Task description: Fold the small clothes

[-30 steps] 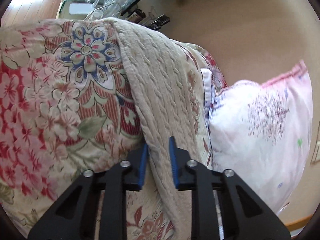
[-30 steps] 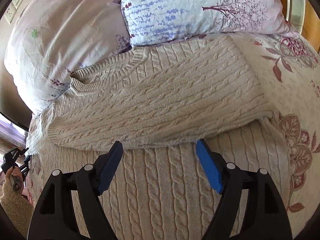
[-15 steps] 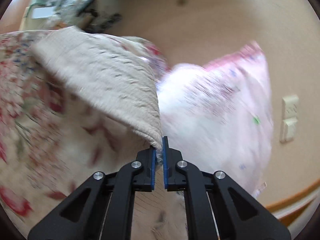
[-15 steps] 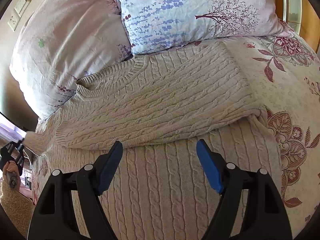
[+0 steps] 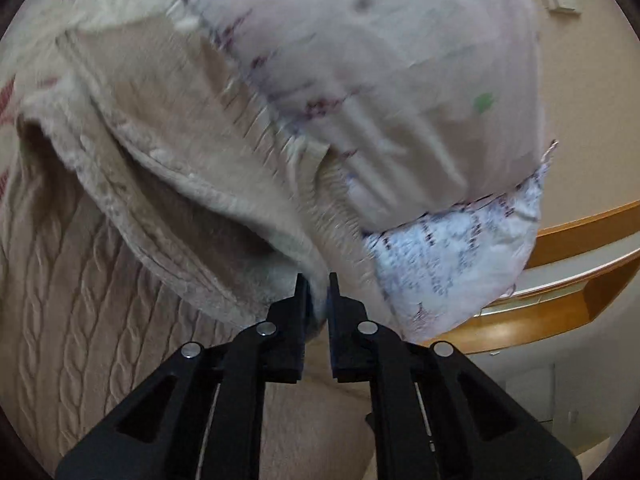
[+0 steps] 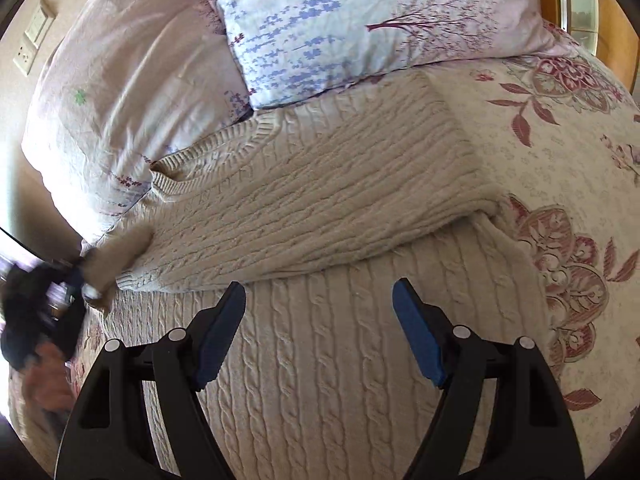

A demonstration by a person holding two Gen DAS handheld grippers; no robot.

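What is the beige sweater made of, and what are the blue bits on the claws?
The sweater looks like thick, soft knitted yarn, maybe wool or acrylic: twisted cable ropes run down it and the neck is ribbed. The blue pads on the right gripper look like matte rubber or foam, with no shine; I can't tell which. The gripper arms look like hard black plastic.

Left hand-held gripper (image 5: 318, 294) now clamping sleeve (image 5: 208, 184), lifted over sweater (image 6: 320, 208)
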